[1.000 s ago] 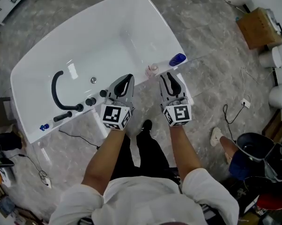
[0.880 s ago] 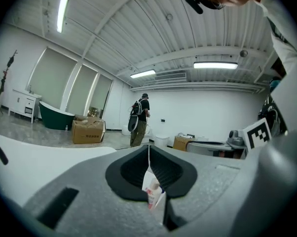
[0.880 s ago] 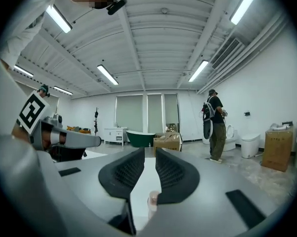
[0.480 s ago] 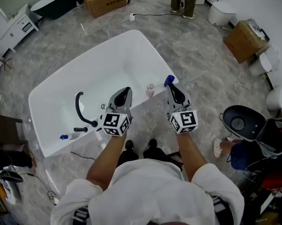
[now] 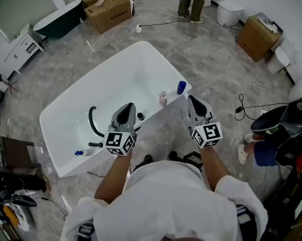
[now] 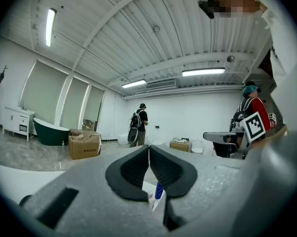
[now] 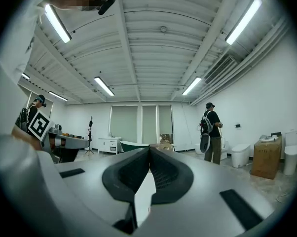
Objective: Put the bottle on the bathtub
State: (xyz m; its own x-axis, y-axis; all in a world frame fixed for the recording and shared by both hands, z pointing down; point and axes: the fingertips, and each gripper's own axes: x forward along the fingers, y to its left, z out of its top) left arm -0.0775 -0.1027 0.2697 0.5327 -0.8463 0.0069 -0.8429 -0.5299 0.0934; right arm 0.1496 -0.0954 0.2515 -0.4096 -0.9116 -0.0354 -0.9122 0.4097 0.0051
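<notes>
Left tool [image 5: 130, 106] and right tool [image 5: 192, 100] rose, latter closing empty; bottle [image 5: 181, 88] on bathtub [image 5: 101, 79].

Both arms stretched forward, left forearm [image 5: 114, 173] and right forearm [image 5: 211, 160] bare. Grippers level, side by side, well apart. Left gripper [image 5: 126, 108]: jaws together, tips touching, nothing between. Right gripper [image 5: 193, 101]: jaws have just been closing, now together, nothing between.

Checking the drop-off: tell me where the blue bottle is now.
Head view: the blue bottle sits on the bathtub's near rim by its right corner, beside a small pink bottle, just beyond the right gripper's tip.
</notes>
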